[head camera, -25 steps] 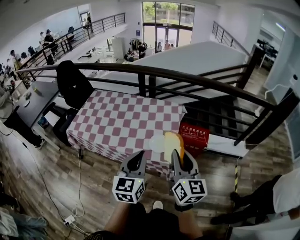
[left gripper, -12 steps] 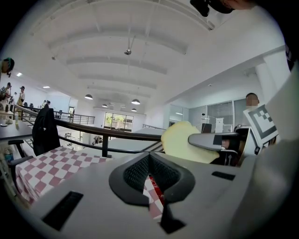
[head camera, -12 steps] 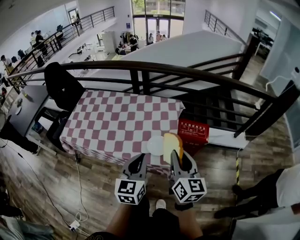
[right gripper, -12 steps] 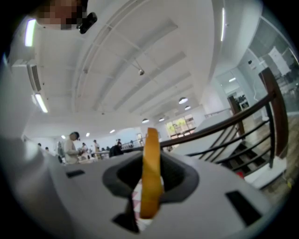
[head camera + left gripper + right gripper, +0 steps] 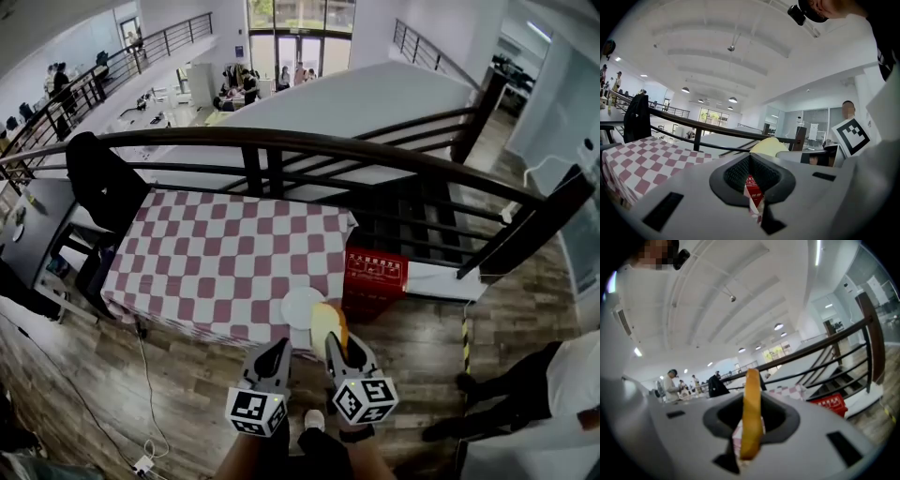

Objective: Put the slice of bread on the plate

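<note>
Pinching the slice of bread (image 5: 325,327) upright in the right gripper (image 5: 341,347), just beside the plate (image 5: 292,298) at the table's (image 5: 225,253) near edge, ready for laying flat, with the left gripper (image 5: 277,351) closed on nothing alongside.

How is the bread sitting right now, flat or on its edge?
On its edge: the right gripper pinches the bread, which shows as a thin upright strip, not yet on the plate.
</note>
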